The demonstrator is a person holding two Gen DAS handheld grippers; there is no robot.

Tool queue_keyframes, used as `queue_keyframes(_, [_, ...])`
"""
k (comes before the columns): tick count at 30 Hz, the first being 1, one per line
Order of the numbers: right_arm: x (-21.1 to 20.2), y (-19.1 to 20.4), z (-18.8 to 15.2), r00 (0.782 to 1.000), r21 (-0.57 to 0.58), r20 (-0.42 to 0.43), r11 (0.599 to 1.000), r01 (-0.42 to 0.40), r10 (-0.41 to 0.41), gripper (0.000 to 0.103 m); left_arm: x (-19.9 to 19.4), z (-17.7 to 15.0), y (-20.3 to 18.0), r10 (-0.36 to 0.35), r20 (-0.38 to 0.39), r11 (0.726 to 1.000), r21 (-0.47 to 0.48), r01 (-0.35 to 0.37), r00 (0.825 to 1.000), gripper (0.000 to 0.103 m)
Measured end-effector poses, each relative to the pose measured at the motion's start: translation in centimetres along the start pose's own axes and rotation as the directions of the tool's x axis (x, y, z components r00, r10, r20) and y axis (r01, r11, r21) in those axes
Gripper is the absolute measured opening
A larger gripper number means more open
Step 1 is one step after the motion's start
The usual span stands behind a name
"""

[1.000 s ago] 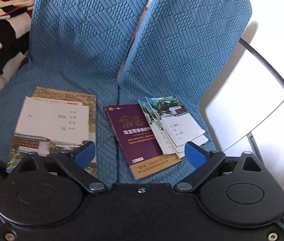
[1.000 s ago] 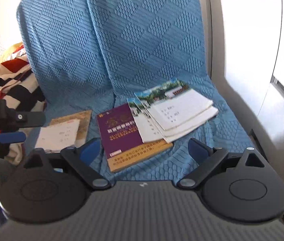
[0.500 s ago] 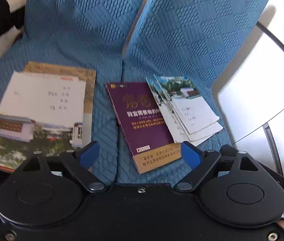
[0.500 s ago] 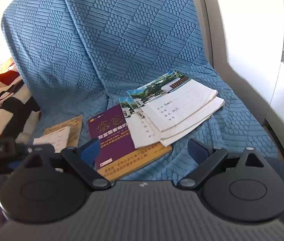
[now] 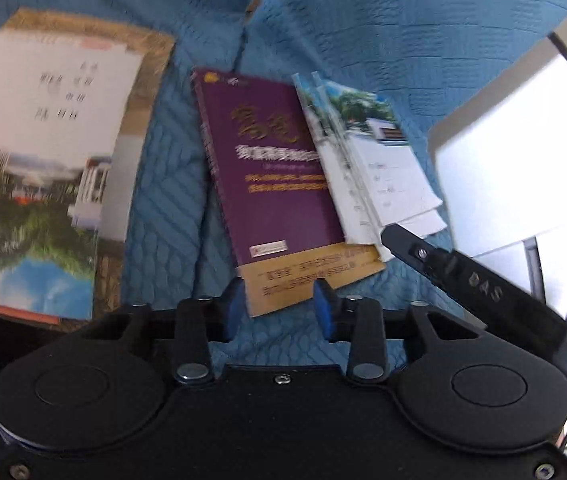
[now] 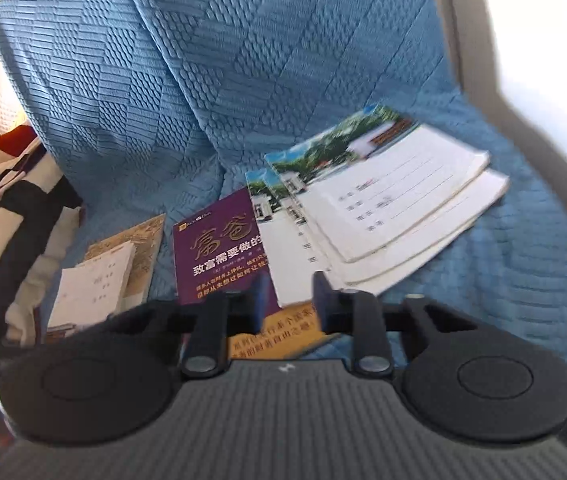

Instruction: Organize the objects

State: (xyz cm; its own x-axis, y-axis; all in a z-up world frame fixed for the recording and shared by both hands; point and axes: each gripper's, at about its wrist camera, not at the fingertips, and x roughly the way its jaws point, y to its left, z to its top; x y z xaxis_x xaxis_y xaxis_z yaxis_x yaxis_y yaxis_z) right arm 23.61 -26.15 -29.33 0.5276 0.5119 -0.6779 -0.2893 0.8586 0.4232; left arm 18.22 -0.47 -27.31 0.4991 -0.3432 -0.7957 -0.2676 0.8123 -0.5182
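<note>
A purple book [image 5: 267, 168] lies on the blue-covered seat, with several white booklets [image 5: 383, 176] fanned over its right edge. My left gripper [image 5: 279, 308] hovers at the book's gold near edge. Its jaws are closing, that corner shows between the blue pads, and no pad presses on it. In the right wrist view, my right gripper [image 6: 291, 294] is low over the white booklets [image 6: 383, 208] and the purple book [image 6: 219, 256]. Its jaws are closing too, around the booklets' near corner without gripping it. One black finger [image 5: 415, 250] of the right gripper reaches in by the booklets' corner.
A booklet with a landscape cover [image 5: 35, 152] rests on a brown book at the left of the seat. The blue quilted cover [image 6: 163, 80] runs up the backrest. A striped cushion [image 6: 7, 216] sits at the far left and a pale armrest [image 6: 503, 80] borders the right.
Both grippers have come down and closer to the purple book and the booklets. Both pairs of jaws have narrowed from wide apart. The right gripper's finger has entered the left wrist view.
</note>
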Motion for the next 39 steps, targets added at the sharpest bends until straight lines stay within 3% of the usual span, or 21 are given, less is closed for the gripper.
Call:
queue_keyframes(6, [2.4, -1.8, 0.2, 0.995, 0.12, -0.07, 0.991, -0.057, 0.066, 0.019, 1.6, 0.0, 1.4, -0.027, -0.042, 0.998, -0.065, 0.024, 0.999, 0.031])
queue_keyframes(9, [2.8, -1.8, 0.0, 0.993, 0.123, -0.093, 0.991, -0.06, 0.071, 0.019, 2.6, 0.0, 2.2, -0.079, -0.076, 0.989, -0.132, 0.068, 0.994, 0.031])
queue_keyframes(15, [3.6, -1.4, -0.2, 0.991, 0.094, -0.129, 0.995, -0.028, 0.04, 0.019, 2.9, 0.6, 3.2, -0.15, -0.08, 0.966, -0.223, 0.129, 0.985, 0.042])
queue_keyframes(21, [3.7, -1.3, -0.4, 0.991, 0.078, -0.128, 0.997, -0.018, 0.028, 0.02, 2.9, 1.0, 4.4, -0.224, -0.082, 0.935, -0.299, 0.19, 0.971, 0.044])
queue_keyframes(24, [3.6, -2.2, -0.3, 0.988, 0.168, -0.119, 0.982, -0.081, 0.102, 0.021, 2.6, 0.8, 5.2, -0.306, -0.066, 0.895, -0.36, 0.264, 0.95, 0.044])
queue_keyframes(28, [2.5, -2.8, -0.2, 0.973, 0.282, -0.085, 0.942, -0.182, 0.214, 0.041, 2.2, 1.0, 4.7, -0.35, -0.054, 0.881, -0.358, 0.309, 0.935, 0.044])
queue_keyframes(30, [1.9, -2.9, -0.3, 0.961, 0.307, -0.054, 0.92, -0.244, 0.273, 0.066, 2.0, 1.0, 4.4, -0.378, -0.046, 0.869, -0.361, 0.337, 0.925, 0.044])
queue_keyframes(31, [1.7, -3.0, -0.4, 0.954, 0.326, -0.053, 0.908, -0.261, 0.294, 0.068, 2.0, 0.9, 4.2, -0.395, -0.036, 0.86, -0.367, 0.355, 0.918, 0.043])
queue_keyframes(33, [1.4, -3.2, -0.7, 0.939, 0.362, -0.061, 0.885, -0.294, 0.337, 0.069, 1.9, 1.1, 4.1, -0.486, -0.004, 0.803, -0.397, 0.445, 0.874, 0.027])
queue_keyframes(34, [1.2, -3.4, -1.0, 0.932, 0.38, -0.048, 0.87, -0.315, 0.359, 0.071, 1.9, 1.3, 4.0, -0.514, 0.006, 0.781, -0.41, 0.471, 0.858, 0.026])
queue_keyframes(36, [0.7, -4.4, -1.3, 0.921, 0.446, 0.01, 0.823, -0.352, 0.389, 0.081, 2.0, 1.7, 3.3, -0.512, 0.011, 0.79, -0.386, 0.476, 0.859, 0.027])
queue_keyframes(39, [0.4, -6.1, -1.9, 0.928, 0.546, 0.045, 0.769, -0.333, 0.37, 0.081, 2.2, 2.0, 2.6, -0.463, -0.011, 0.828, -0.363, 0.428, 0.886, 0.028])
